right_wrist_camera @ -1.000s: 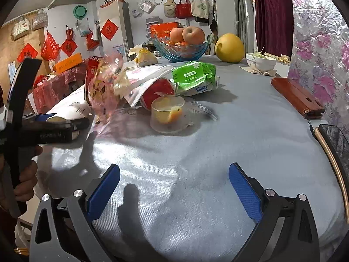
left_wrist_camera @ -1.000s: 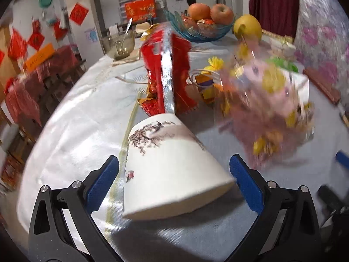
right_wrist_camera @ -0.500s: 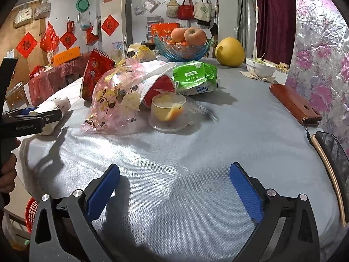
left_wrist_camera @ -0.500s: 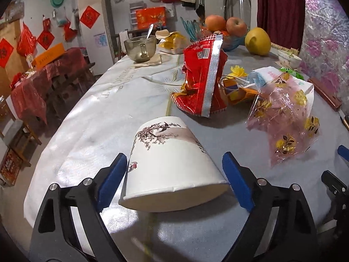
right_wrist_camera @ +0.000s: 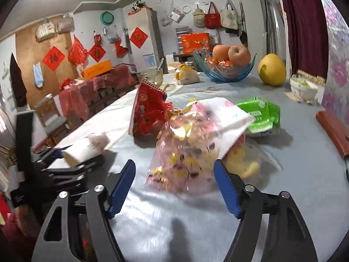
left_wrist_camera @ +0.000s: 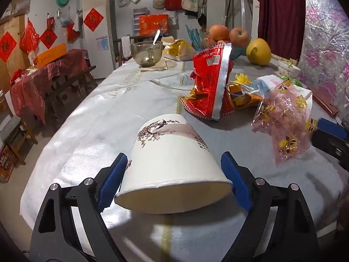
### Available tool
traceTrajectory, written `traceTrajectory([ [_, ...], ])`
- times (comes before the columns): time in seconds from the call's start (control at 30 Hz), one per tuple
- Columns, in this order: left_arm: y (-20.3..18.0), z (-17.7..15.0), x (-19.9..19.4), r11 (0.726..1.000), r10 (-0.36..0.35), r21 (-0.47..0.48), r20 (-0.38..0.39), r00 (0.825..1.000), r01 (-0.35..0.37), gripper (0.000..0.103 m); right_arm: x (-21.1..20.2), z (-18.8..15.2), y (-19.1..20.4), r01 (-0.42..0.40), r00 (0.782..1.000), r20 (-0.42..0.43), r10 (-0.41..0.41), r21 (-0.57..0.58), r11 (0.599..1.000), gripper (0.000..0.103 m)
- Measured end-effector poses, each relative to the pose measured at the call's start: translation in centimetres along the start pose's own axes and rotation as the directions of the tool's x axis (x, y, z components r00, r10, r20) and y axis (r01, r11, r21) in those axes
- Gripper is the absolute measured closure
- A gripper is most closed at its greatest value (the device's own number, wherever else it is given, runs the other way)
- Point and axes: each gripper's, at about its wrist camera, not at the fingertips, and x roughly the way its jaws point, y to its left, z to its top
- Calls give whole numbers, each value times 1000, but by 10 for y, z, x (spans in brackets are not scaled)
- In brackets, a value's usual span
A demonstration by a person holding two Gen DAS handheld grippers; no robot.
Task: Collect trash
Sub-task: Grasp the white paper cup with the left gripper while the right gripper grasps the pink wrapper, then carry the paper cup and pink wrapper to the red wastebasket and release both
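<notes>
Table (left_wrist_camera: 91, 118), paper cup (left_wrist_camera: 172, 163) between jaws

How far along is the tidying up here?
Early on. The left gripper brackets a paper cup lying on its side; the right gripper is open before the pink wrapper. The red snack bag and green packet remain.

**Black frames, blue pads**

The left gripper (left_wrist_camera: 172, 179) is a black plastic frame with triangular cut-outs, round silver screws at its joints and flat blue pads (left_wrist_camera: 112, 180) lining both fingers. The right gripper (right_wrist_camera: 174, 187) is built the same: black arms, silver screw heads, blue pads (right_wrist_camera: 226, 191). No cables, sleeves or skin show clearly.
</notes>
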Motion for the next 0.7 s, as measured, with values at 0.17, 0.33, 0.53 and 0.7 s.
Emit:
traceTrajectory([
  [0.17,3,1,2,1000,11,-16,-14,1000,-11,19,20,2,-3,-22,998,-61,23,27,999,91],
  [0.33,7,3,-27,999,6,-31,49,999,-5,19,-10,3,0,-68,997,43,65,53,996,96],
  [0.53,19,7,-68,996,-12,-84,80,997,19,19,-53,9,2,-134,982,143,123,70,988,95],
  [0.7,34,-1,-106,994,41,-108,88,995,-31,19,-81,15,13,-183,966,193,171,43,982,95],
])
